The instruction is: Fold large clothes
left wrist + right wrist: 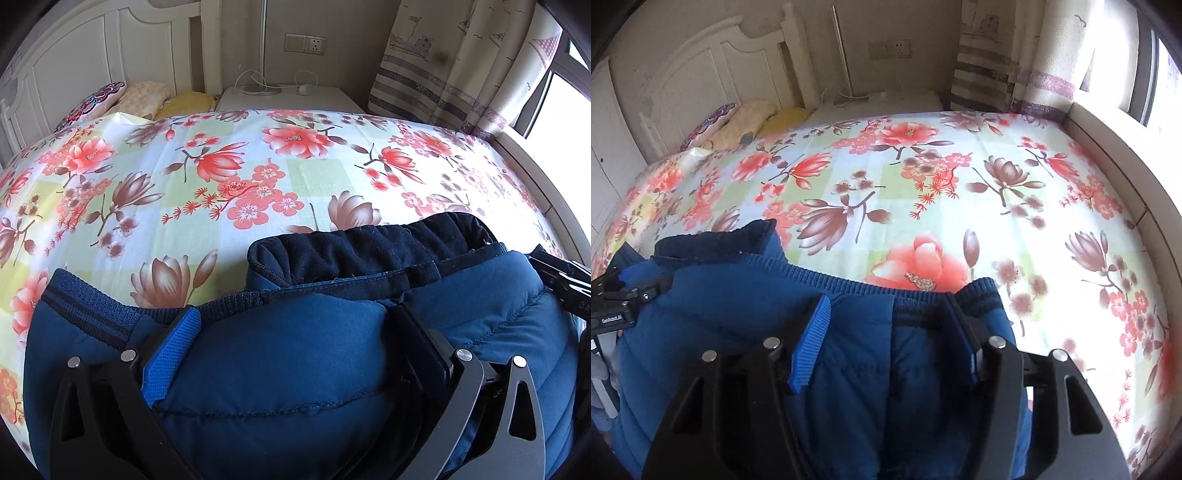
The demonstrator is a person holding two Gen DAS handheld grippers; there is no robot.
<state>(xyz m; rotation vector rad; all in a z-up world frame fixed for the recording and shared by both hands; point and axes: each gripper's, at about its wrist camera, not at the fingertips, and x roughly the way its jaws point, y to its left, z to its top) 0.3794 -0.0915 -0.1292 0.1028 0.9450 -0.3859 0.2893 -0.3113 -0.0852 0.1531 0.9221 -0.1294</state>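
Observation:
A padded navy blue jacket (295, 354) with ribbed hem and dark fleece lining lies bunched at the near edge of the bed. My left gripper (295, 332) is closed on a thick puffy fold of it, blue pads pressing both sides. In the right wrist view the same jacket (857, 369) fills the lower frame, and my right gripper (897, 325) is closed on its ribbed hem edge. The left gripper (617, 299) shows at the far left of the right wrist view, and the right gripper (565, 280) shows at the right edge of the left wrist view.
The bed is covered by a floral sheet (258, 170), also seen in the right wrist view (960, 206). Pillows (140, 99) lie by the white headboard (92, 48). A white nightstand (291, 98) and curtains (461, 62) stand behind, with a window ledge (1115, 155) at the right.

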